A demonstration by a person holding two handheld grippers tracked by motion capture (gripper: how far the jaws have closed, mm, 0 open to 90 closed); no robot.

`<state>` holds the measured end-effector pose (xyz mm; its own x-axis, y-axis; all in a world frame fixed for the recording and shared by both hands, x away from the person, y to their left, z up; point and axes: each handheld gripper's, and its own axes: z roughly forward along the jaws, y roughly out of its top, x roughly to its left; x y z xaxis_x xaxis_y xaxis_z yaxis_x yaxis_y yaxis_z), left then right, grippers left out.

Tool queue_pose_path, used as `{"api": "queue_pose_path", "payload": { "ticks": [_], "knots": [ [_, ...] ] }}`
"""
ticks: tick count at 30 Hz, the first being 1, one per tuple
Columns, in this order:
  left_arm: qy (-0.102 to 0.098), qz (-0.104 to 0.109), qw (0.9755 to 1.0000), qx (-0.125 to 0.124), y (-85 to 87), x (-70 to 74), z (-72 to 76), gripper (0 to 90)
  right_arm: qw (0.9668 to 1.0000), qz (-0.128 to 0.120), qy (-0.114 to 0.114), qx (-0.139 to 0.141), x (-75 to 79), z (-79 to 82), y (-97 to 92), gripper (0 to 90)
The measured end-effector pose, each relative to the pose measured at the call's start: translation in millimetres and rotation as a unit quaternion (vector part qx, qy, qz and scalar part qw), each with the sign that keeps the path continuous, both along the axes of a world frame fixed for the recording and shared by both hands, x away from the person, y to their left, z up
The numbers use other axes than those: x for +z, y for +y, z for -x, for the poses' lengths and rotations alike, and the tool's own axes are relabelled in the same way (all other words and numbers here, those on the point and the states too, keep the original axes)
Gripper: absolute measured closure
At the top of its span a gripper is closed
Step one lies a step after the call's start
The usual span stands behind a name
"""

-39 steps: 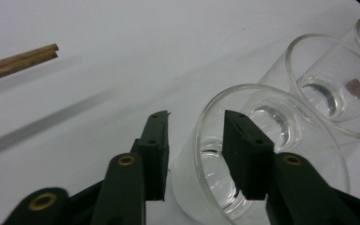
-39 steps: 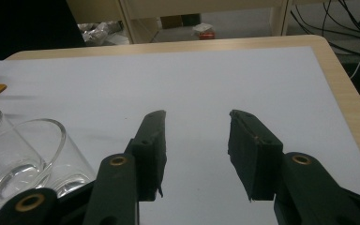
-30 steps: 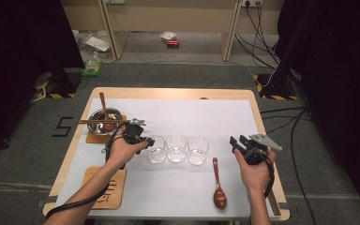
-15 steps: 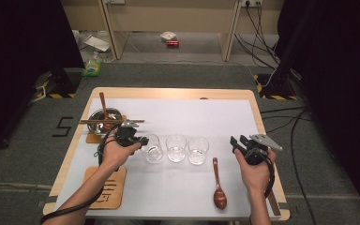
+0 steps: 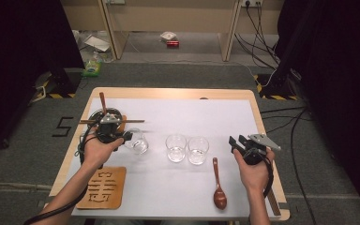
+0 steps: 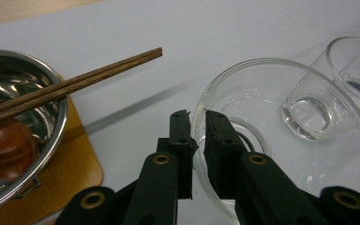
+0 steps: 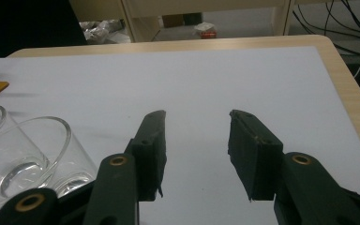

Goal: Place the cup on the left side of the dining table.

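My left gripper [image 5: 127,136] [image 6: 197,119] is shut on the rim of a clear glass cup [image 5: 137,142] [image 6: 286,140], held left of the other two glasses. Those two glasses [image 5: 176,147] [image 5: 198,150] stand side by side at the table's middle; one glass [image 6: 356,70] lies just beyond the held cup. My right gripper [image 5: 236,143] [image 7: 197,140] hovers open over bare white table at the right, nothing between its jaws, with the two glasses [image 7: 33,154] to its left. A wooden spoon [image 5: 219,187] lies on the table between the glasses and my right hand.
A steel bowl [image 5: 104,117] [image 6: 23,131] on a wooden coaster sits at the left, with chopsticks [image 5: 122,121] [image 6: 75,86] across its rim and a brown spoon [image 6: 4,145] inside. A carved wooden trivet [image 5: 104,187] lies near the front left edge.
My left gripper has carried the leftmost glass to the left, away from the other two and toward the bowl. The right gripper has stayed put.
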<state>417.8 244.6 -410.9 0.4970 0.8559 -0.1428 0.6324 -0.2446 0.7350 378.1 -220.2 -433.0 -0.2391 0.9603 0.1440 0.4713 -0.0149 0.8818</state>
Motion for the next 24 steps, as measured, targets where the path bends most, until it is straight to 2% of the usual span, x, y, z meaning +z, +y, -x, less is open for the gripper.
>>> {"api": "queue_pose_path", "payload": {
  "ticks": [1, 9, 10, 15, 18, 24],
  "knots": [
    [-0.005, 0.002, 1.0, 0.005, 2.0, -0.6, 0.0, 81.4, 1.0, 0.001, 0.001, 0.001, 0.0, 0.0, 0.1, 57.0],
    [0.001, -0.003, 0.9998, 0.017, 17.8, 0.0, 1.1, 81.4, 1.0, 0.0, -0.002, 0.002, 0.1, -0.1, 1.1, 57.1],
    [-0.004, -0.002, 0.9997, 0.023, 18.9, -1.5, 0.8, 81.4, 1.0, 0.001, -0.002, 0.002, 0.3, 0.0, 0.9, 57.1],
    [0.006, -0.01, 0.9996, 0.027, 28.6, -3.1, -0.5, 81.4, 1.0, 0.001, -0.001, 0.0, -0.1, 0.0, 1.2, 57.0],
    [0.0, -0.012, 0.9991, 0.039, 32.5, -6.5, -1.7, 81.5, 1.0, 0.0, 0.001, 0.001, -0.4, -0.1, 1.5, 57.0],
    [0.023, -0.024, 0.9987, 0.038, 40.0, -12.5, -4.0, 81.5, 1.0, -0.001, 0.0, 0.002, -0.7, -0.4, 2.7, 57.0]
  ]
}}
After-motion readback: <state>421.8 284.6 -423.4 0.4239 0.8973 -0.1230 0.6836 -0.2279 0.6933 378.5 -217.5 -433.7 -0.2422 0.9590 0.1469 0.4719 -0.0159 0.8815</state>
